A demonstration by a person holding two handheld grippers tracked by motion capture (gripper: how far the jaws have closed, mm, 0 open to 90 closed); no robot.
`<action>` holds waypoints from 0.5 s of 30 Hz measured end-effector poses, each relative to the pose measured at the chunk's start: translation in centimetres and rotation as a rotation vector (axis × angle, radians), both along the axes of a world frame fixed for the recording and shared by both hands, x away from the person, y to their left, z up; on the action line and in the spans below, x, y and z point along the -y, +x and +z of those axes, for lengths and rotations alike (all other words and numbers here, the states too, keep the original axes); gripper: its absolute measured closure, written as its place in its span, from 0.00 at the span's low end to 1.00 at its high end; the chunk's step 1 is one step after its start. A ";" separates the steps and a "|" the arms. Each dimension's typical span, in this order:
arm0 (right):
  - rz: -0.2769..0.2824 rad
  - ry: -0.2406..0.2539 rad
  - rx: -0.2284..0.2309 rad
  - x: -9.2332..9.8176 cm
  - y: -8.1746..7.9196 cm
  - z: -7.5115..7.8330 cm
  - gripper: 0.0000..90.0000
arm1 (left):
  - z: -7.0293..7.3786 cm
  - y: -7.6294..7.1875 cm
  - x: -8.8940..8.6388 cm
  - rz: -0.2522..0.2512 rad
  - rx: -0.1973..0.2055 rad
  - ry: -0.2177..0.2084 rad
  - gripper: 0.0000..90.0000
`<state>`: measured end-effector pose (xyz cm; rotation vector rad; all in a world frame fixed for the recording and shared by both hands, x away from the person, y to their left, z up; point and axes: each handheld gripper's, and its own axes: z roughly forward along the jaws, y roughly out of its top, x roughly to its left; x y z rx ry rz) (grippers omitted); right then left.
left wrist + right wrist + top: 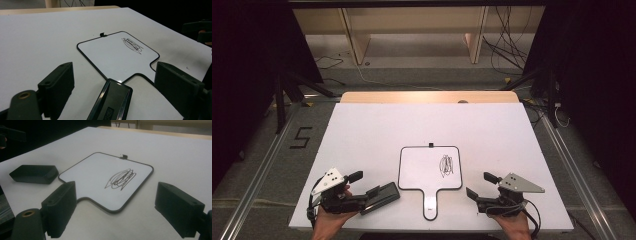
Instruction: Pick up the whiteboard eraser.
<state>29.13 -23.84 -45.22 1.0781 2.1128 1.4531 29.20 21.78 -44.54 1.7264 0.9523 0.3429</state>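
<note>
Where the table's [362, 130] near edge meets the person's hands, the left gripper [366, 187] and right gripper [477, 186] both rest with jaws spread apart, gripping nothing. A black eraser [381, 196] lies between the left jaws, just beside the whiteboard's [422, 167] handle. Farther in, 1 black scribble [446, 165] marks the board, with a small clip [431, 145] at its far edge.

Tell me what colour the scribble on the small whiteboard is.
Black. The scribble on the whiteboard shows best in the right gripper view.
</note>
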 end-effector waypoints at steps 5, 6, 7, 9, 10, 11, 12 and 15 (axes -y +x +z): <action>0.002 0.003 -0.001 0.0 0.0 0.0 0.20 | 0.0 0.1 0.1 -0.006 -0.010 0.009 0.17; 0.001 0.005 -0.005 0.0 0.0 0.0 0.20 | 0.0 0.1 0.1 -0.005 -0.011 0.010 0.17; 0.001 0.004 -0.007 0.1 0.1 0.0 0.20 | 0.0 0.1 0.1 -0.005 -0.015 0.016 0.17; 0.000 0.004 -0.007 0.1 0.1 0.0 0.21 | 0.0 0.2 0.0 -0.004 -0.021 0.018 0.17; 0.000 0.004 -0.007 0.1 0.1 0.0 0.21 | 0.0 0.2 0.0 -0.004 -0.021 0.018 0.17; -0.001 0.005 -0.008 0.1 0.1 0.0 0.21 | 0.1 0.2 0.0 -0.005 -0.025 0.021 0.17; -0.001 0.004 -0.009 0.1 0.1 0.0 0.21 | 0.1 0.3 0.0 -0.003 -0.028 0.025 0.17; 0.000 0.005 -0.013 0.1 0.1 0.0 0.21 | 0.2 0.5 -0.1 -0.006 -0.053 0.054 0.17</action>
